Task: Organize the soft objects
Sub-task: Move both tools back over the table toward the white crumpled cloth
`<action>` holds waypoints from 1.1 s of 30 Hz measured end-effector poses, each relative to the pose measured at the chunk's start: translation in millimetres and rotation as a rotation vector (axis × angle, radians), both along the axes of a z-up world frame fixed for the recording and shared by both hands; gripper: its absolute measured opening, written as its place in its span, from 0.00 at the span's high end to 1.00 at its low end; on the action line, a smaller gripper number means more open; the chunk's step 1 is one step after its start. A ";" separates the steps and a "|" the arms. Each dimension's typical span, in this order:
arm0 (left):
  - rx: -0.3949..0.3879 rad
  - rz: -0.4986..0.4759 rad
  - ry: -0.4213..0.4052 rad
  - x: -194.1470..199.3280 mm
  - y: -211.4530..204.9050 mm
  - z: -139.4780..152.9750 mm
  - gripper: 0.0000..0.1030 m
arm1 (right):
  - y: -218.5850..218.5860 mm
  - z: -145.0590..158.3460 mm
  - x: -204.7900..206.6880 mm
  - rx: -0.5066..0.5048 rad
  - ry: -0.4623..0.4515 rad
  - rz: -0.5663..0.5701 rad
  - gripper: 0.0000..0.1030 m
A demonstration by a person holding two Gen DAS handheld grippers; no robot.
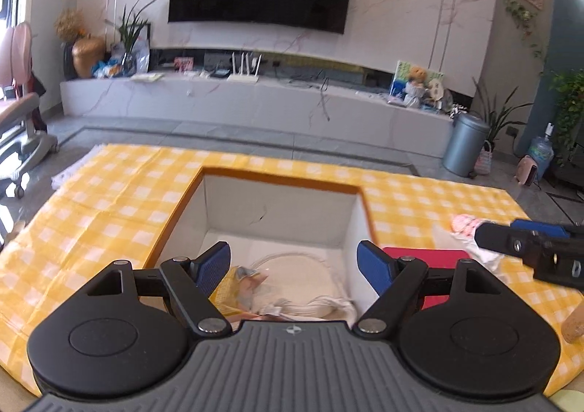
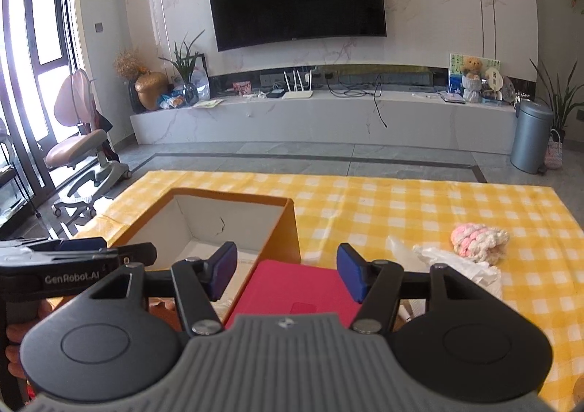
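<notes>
An open orange cardboard box (image 1: 171, 225) with a white inside stands on the yellow checked cloth (image 1: 109, 193). Inside it lie a white cloth bundle (image 1: 310, 287) and a yellow packet (image 1: 230, 287). My left gripper (image 1: 294, 264) is open and empty above the box. My right gripper (image 2: 286, 273) is open and empty above a red flat item (image 2: 295, 287) beside the box (image 2: 288, 225). A pink-and-white knitted piece (image 2: 478, 236) and a white crumpled plastic bag (image 2: 456, 262) lie on the cloth to the right.
A TV wall with a marble console stands beyond the table. A grey bin (image 2: 531, 136) stands at the right, a pink chair (image 2: 80, 141) at the left. The right gripper's body (image 1: 540, 247) shows at the right edge of the left wrist view.
</notes>
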State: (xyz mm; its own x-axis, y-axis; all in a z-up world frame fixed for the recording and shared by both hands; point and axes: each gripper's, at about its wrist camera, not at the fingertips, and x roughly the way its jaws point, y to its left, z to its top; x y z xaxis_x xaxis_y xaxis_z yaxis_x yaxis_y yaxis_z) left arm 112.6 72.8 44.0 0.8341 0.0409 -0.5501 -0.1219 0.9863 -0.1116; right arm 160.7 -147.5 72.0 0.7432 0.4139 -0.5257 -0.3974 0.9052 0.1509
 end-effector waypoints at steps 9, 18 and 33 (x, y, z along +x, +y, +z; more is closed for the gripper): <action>0.042 -0.086 -0.049 -27.9 -47.4 21.0 0.10 | -55.2 23.7 -9.7 -0.071 -0.079 -0.076 0.38; 0.078 -0.199 0.018 -1.1 -126.8 -5.0 0.08 | -156.7 13.3 1.0 0.025 -0.004 -0.202 0.29; 0.202 -0.365 0.019 25.8 -232.5 -57.8 0.09 | -199.1 -106.2 103.2 0.287 0.293 -0.374 0.23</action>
State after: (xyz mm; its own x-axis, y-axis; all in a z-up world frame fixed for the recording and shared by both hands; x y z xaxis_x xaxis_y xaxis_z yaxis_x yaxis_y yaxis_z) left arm 138.4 -159.6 -13.8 0.8035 -0.1472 -0.5768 0.2397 0.9669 0.0871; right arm 263.9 -346.6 -34.2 0.7066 0.3070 -0.6376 0.0392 0.8827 0.4684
